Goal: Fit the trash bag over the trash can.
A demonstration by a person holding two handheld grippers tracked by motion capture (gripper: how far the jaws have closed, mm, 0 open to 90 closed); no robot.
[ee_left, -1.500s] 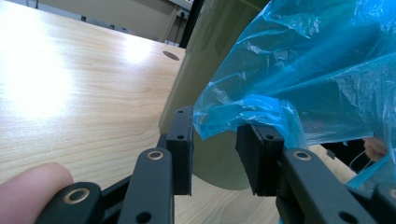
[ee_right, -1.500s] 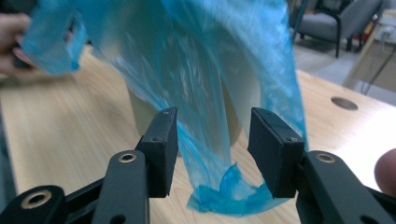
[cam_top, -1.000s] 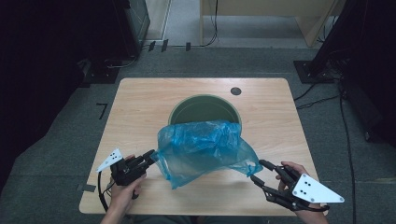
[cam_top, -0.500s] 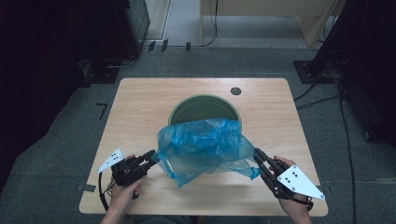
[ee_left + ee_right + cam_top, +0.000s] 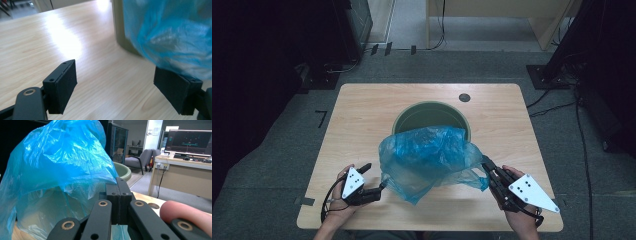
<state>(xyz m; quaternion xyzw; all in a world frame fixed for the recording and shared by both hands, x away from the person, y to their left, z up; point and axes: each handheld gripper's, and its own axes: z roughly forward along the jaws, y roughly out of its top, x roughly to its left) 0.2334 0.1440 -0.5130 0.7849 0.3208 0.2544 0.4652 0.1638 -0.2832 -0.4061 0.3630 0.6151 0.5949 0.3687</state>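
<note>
Here, the blue plastic bag [image 5: 429,157] lay draped over the near rim of the green bin [image 5: 412,114] on the surface [image 5: 362,110], its loose end trailing toward you. Your left hand-held gripper [image 5: 374,177] had just been opening beside the bag's edge; its jaws stood wide with nothing between them, the bag evidently let go on that side. Your right hand-held gripper [image 5: 118,192], now fully closed, pinched the bag's other edge, so the bag hung from that grip alone.

The high view is dim, dark at both sides. Glare streaks the table [image 5: 65,42] beyond the left tongs [image 5: 120,92]; the bag [image 5: 172,35] there is blurred. The right tongs' [image 5: 118,195] view is sharp and brighter.
</note>
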